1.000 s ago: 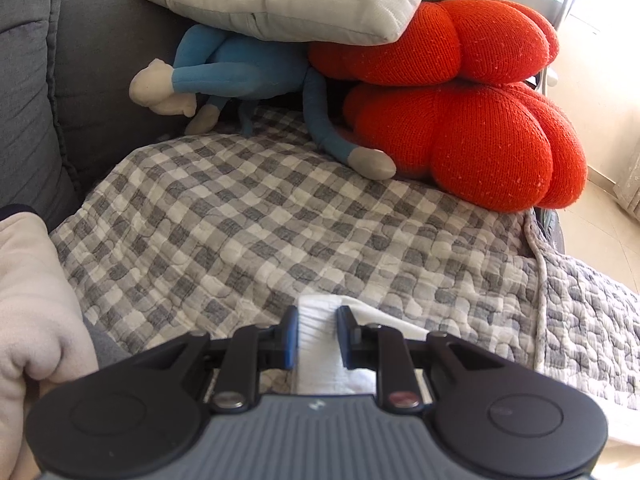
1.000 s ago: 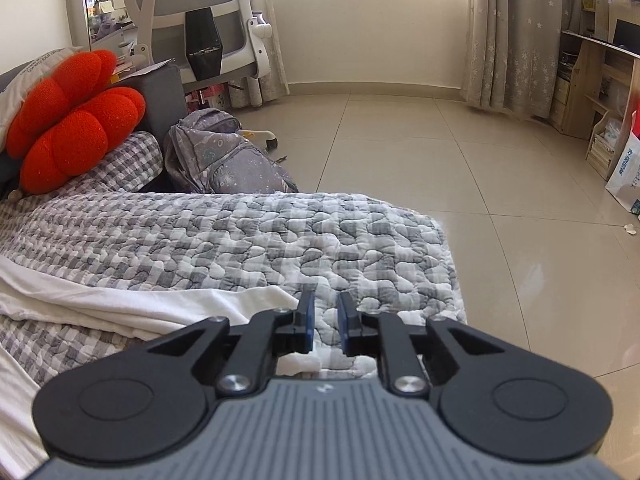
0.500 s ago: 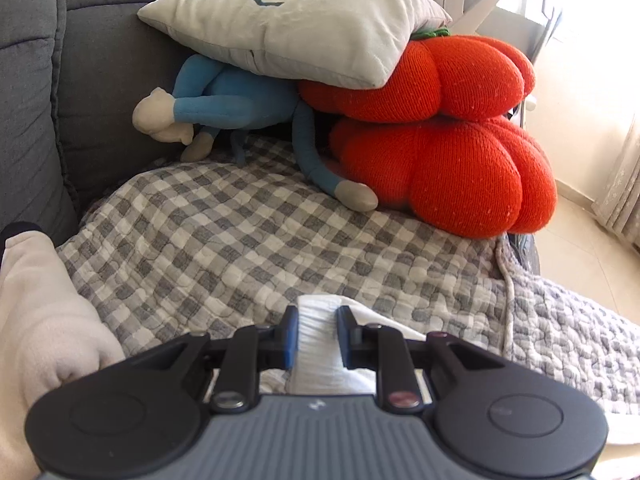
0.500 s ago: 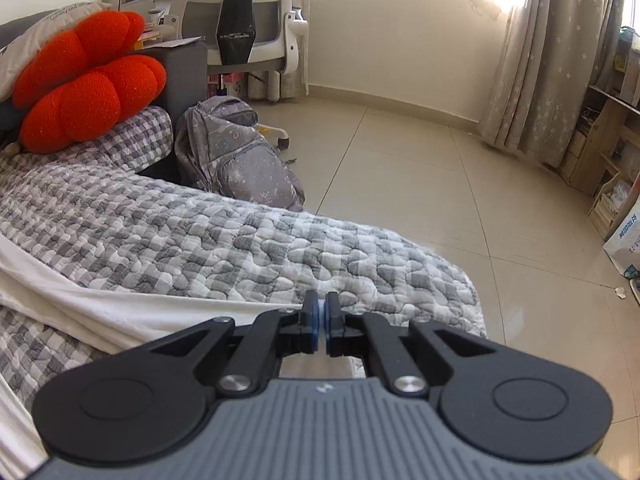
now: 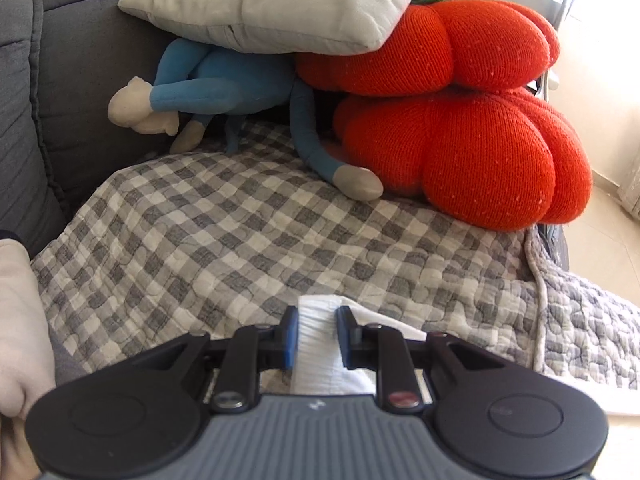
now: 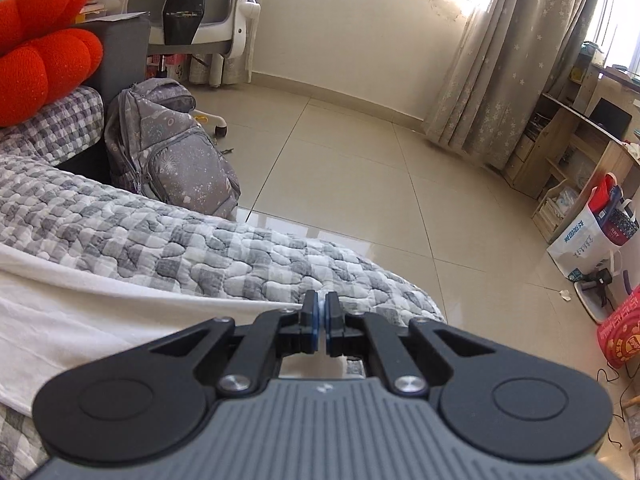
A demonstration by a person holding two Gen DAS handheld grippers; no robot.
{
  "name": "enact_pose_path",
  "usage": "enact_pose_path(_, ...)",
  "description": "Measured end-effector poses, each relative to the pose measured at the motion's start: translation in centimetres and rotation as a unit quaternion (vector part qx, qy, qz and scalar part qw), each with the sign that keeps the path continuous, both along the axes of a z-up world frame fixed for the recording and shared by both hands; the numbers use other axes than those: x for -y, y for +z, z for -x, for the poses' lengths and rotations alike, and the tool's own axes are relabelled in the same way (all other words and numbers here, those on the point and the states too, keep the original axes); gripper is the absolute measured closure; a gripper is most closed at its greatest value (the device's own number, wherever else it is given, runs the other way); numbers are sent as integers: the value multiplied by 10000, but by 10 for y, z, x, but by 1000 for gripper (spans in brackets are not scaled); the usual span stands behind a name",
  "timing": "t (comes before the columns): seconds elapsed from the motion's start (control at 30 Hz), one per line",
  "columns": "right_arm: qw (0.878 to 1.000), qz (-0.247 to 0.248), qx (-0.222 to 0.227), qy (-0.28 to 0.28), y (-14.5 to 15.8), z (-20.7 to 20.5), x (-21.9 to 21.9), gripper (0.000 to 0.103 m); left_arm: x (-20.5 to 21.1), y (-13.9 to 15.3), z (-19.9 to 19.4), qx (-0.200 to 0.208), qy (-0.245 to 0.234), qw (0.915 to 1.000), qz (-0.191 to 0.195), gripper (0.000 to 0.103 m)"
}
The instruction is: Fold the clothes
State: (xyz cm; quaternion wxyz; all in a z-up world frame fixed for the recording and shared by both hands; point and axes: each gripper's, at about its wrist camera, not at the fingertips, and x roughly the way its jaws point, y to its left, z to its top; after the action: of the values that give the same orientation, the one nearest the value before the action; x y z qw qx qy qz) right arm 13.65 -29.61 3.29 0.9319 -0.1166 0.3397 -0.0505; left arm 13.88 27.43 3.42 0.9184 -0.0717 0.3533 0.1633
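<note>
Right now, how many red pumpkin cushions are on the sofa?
2. One red pumpkin cushion lies on the checked quilt; the other is stacked on it, under the grey pillow. More may be hidden behind.

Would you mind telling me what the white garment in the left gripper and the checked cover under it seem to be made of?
The white garment, bunched in the left gripper, looks like thin matte woven or knit cloth, probably cotton: fine ribbed creases show, with no sheen. The checked cover looks like quilted cotton with light padding: wavy stitch lines puff the grey and white squares.
</note>
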Motion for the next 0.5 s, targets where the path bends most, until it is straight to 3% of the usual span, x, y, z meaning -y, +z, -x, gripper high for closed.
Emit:
enact_pose_path(0.1,9999,-18,-107,-22,-7,0,-3,99,1,-6,-4,-261,-127,9996,-14,78)
enact_pose_path(0.2,9998,155,-85,-16,-1,11,-2,81,-7,4,4,-177,-129,9997,101,73)
enact_pose_path(0.27,9997,196,20,-120,8,20,4,43,-12,16,14,-61,-146,9997,196,68)
enact_pose_path(0.3,9996,205,114,-185,11,24,7,39,-15,20,21,-36,-161,9995,272,66)
enact_pose_path(0.5,9975,-634,107,-283,22,70,30,38,-24,33,81,-81,-215,9971,726,64)
